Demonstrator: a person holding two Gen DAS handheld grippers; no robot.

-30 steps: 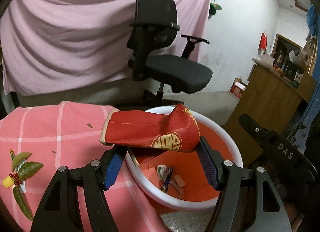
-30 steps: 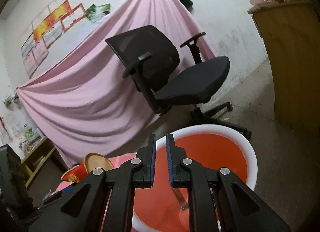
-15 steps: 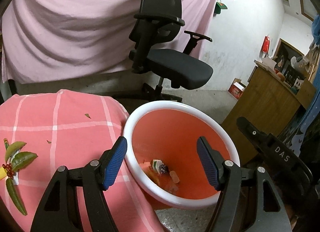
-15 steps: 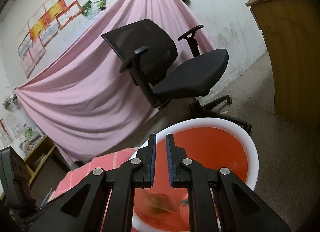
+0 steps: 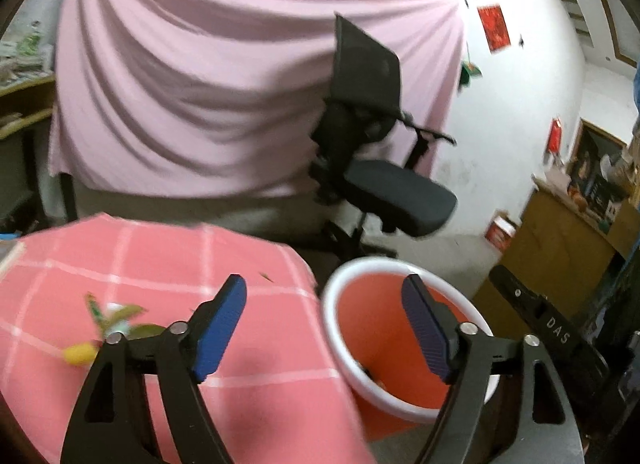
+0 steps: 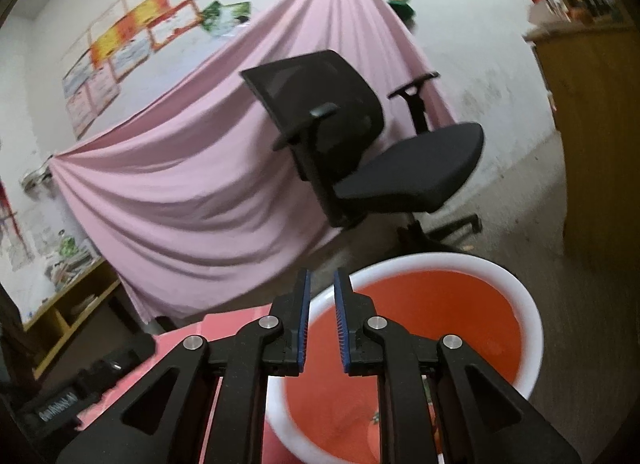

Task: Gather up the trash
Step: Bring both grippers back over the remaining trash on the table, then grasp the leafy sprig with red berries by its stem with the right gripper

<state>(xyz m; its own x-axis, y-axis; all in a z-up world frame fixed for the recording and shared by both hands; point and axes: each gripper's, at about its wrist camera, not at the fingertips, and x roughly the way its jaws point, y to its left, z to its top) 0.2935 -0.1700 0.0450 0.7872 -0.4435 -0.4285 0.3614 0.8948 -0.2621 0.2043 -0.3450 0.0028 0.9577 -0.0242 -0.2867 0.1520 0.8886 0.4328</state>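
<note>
Left gripper (image 5: pixel 323 324) is spread wide with nothing between its blue pads, one finger over the pink checked table (image 5: pixel 168 264) and the other over the red bin (image 5: pixel 360 328). Right gripper (image 6: pixel 320 328) has its jaws nearly together, a thin gap between them and nothing held; it points over the near rim of the same white-rimmed bin (image 6: pixel 532 324). The bin stands just beside the table's edge, and a few small scraps lie at its bottom, too blurred to name. On the table, near the left finger, lies a sprig of green leaves (image 5: pixel 120 314) with a small yellow piece (image 5: pixel 80 354); a tiny crumb sits farther along the cloth. Behind the bin stands a black office chair (image 6: pixel 360 156) in front of a hanging pink sheet (image 5: pixel 200 104), and a wooden cabinet (image 5: pixel 560 248) stands to the right.
</note>
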